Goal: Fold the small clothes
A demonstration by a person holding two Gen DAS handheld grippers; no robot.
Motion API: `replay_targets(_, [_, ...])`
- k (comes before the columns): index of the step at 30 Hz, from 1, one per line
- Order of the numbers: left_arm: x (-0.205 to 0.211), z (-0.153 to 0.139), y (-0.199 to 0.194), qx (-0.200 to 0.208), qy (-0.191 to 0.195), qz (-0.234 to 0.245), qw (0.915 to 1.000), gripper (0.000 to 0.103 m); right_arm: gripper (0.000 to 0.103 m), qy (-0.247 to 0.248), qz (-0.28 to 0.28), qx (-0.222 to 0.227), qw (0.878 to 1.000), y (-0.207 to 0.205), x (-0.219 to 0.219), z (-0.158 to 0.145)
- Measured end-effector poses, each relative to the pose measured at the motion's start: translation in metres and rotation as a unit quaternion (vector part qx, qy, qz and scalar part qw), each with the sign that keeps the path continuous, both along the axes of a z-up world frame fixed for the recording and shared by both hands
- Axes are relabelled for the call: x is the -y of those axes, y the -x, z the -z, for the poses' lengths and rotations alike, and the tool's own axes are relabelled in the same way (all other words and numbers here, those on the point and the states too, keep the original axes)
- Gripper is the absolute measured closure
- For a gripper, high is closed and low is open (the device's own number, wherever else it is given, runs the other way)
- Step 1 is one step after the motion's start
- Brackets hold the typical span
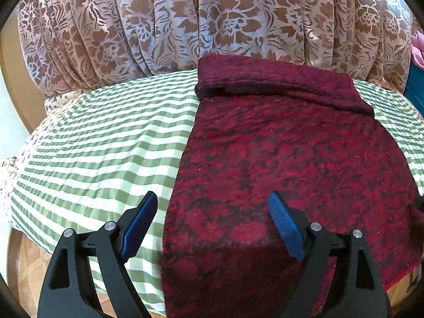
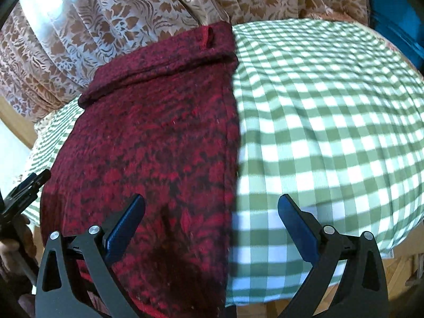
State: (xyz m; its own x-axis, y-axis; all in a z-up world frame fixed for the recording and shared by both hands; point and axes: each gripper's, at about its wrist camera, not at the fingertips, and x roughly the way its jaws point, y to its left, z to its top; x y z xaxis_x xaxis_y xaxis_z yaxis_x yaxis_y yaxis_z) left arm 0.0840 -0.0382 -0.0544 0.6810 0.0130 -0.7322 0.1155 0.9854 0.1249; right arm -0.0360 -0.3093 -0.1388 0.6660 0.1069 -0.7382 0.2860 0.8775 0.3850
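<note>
- Presently, the red cloth [image 1: 278, 164] is laid flat on the checked counter cover [image 1: 106, 137], its far end turned over, apparently as a first fold.
- The left hand-held gripper [image 1: 212, 228] is held wide above the cloth's near left edge.
- The right hand-held gripper [image 2: 212, 225] is likewise spread wide over the right edge, nothing gripped, presumably for a paired lift.

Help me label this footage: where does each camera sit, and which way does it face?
Left wrist: on the left gripper, open, facing the red cloth's left edge on the checked cover.
Right wrist: on the right gripper, open, facing the cloth's right edge; the other gripper shows at left.
Both share cloth, cover and curtain.
</note>
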Motion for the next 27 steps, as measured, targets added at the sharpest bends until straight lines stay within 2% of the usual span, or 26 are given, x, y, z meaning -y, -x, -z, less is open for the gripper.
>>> replay_targets(12, [-0.008, -0.003, 0.002, 0.004, 0.005, -0.007, 1.0000, 0.018, 0.004, -0.025, -0.026, -0.014, 0.999, 0.007, -0.009, 0.007])
replay_targets(15, [-0.012, -0.004, 0.005, 0.000, 0.013, -0.006, 0.9999, 0.017, 0.004, -0.040, -0.051, -0.018, 0.998, 0.011, -0.014, 0.009])
replay_targets(22, [-0.025, 0.004, 0.014, -0.011, -0.001, -0.003, 0.9999, 0.017, 0.004, -0.051, -0.093, -0.027, 0.994, 0.025, -0.026, 0.016])
replay_targets(25, [-0.032, 0.006, 0.020, -0.019, -0.003, 0.005, 0.9998, 0.018, 0.016, -0.064, -0.104, -0.025, 0.992, 0.027, -0.027, 0.018])
replay_targets(26, [-0.033, 0.007, 0.023, -0.023, -0.003, 0.010, 0.9997, 0.019, 0.023, -0.064, -0.109, -0.025, 0.992, 0.028, -0.028, 0.018])
replay_targets(27, [-0.036, 0.008, 0.028, -0.028, -0.001, 0.019, 0.9994, 0.021, 0.035, -0.061, -0.117, -0.026, 0.991, 0.028, -0.030, 0.018])
